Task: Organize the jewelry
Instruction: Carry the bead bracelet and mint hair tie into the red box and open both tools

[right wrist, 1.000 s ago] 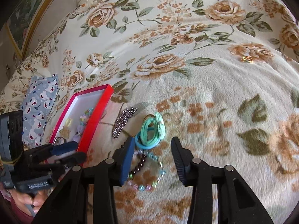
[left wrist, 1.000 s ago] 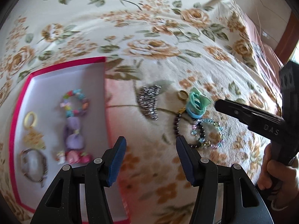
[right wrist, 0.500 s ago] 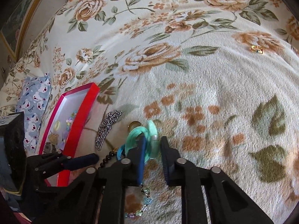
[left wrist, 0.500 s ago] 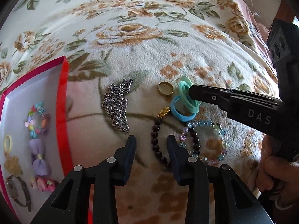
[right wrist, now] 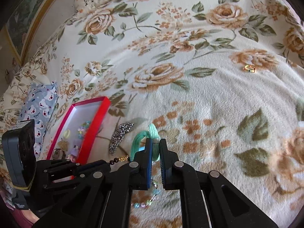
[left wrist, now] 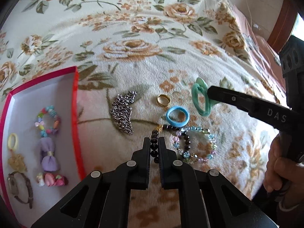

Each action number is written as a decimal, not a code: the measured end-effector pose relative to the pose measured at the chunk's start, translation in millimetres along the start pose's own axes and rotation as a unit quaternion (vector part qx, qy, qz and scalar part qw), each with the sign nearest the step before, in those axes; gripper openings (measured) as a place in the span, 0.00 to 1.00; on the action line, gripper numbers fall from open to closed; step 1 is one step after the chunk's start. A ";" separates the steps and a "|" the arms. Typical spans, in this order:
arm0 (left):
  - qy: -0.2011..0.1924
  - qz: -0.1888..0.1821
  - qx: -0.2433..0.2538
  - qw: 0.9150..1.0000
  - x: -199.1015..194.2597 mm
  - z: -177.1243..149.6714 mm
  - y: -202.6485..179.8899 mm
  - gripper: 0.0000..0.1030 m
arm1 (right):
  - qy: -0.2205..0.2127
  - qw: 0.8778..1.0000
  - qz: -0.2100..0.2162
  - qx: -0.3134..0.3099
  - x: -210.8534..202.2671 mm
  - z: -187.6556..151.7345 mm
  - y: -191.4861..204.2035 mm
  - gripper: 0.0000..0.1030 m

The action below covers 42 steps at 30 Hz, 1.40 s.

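My left gripper (left wrist: 154, 142) is shut on a dark bead bracelet (left wrist: 154, 146) that lies on the floral blanket. My right gripper (right wrist: 155, 144) is shut on a green hair tie (right wrist: 154, 133) and holds it just above the blanket; it also shows in the left wrist view (left wrist: 199, 100). A blue hair tie (left wrist: 177, 116), a gold ring (left wrist: 163, 100), a silver chain (left wrist: 123, 112) and a pastel crystal bracelet (left wrist: 199, 144) lie between them. A red box (left wrist: 76, 102) at the left holds several pieces.
A blue bear-print pouch (right wrist: 38, 104) lies beyond the red box (right wrist: 95, 121). A small gold clasp (right wrist: 249, 68) lies far off on the blanket at the right. A person's hand (left wrist: 279, 163) holds the right gripper.
Both grippers have closed: the left onto the dark bead bracelet, the right onto the green hair tie, lifting it away from the blue hair tie.
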<state>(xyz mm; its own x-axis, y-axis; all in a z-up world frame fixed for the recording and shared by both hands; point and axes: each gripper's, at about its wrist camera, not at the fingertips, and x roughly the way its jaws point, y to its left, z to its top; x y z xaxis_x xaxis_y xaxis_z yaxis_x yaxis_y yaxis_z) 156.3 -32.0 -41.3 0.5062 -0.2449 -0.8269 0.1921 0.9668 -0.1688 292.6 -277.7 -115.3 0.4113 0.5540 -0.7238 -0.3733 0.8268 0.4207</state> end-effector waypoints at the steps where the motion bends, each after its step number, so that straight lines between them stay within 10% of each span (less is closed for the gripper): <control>1: -0.005 0.000 -0.002 1.000 -5.7 -1.1 1.2 0.06 | -0.002 1.000 0.001 -0.001 -2.3 -0.4 1.3 0.07; 42: -0.094 0.034 -0.153 0.983 -176.6 -103.4 101.6 0.06 | 0.063 0.985 0.103 -0.122 21.4 -50.8 161.3 0.07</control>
<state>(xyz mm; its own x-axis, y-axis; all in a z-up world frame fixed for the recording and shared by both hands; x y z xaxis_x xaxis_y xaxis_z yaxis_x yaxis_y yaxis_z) -0.5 117.1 32.1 0.6608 -0.1602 -0.7332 -0.0948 0.9513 -0.2933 199.0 -137.5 -90.7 0.2054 0.6792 -0.7047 -0.6331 0.6413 0.4335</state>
